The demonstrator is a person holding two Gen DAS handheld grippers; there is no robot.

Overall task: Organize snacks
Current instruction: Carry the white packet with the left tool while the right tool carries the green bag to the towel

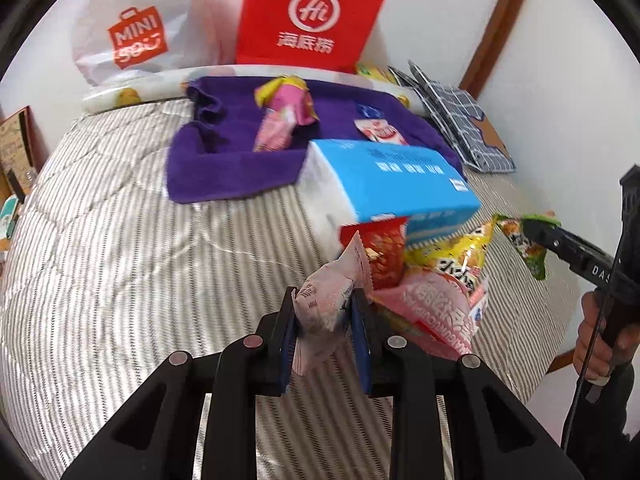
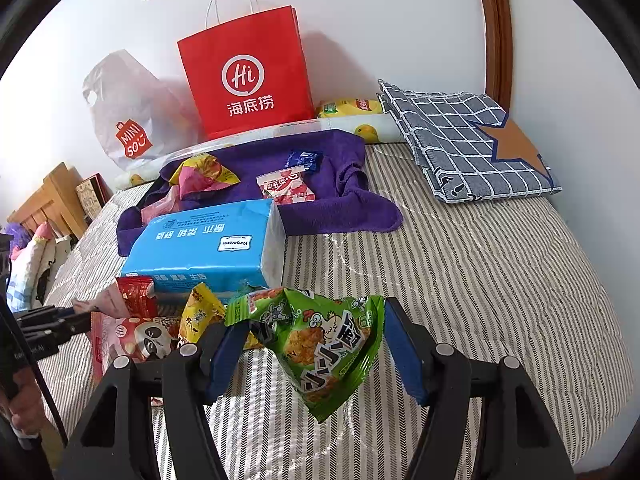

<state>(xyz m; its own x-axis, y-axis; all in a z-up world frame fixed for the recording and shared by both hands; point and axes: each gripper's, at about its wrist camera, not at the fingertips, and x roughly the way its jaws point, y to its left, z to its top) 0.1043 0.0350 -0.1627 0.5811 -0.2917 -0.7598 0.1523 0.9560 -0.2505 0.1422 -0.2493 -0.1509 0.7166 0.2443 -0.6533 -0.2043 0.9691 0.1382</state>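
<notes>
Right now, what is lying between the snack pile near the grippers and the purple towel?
The blue tissue pack lies between the snack pile and the purple towel, its far end resting against the towel. The right wrist view shows it best.

**Open quilt on both flanks, clutter down the middle**

I see bare striped quilt (image 1: 120,240) wide open left of my left gripper (image 1: 324,312), and more free to the right of my right gripper (image 2: 316,344). The blue tissue pack (image 2: 208,248) blocks straight ahead, snack pile (image 1: 440,280) beside it, purple towel (image 2: 340,208) behind.
</notes>
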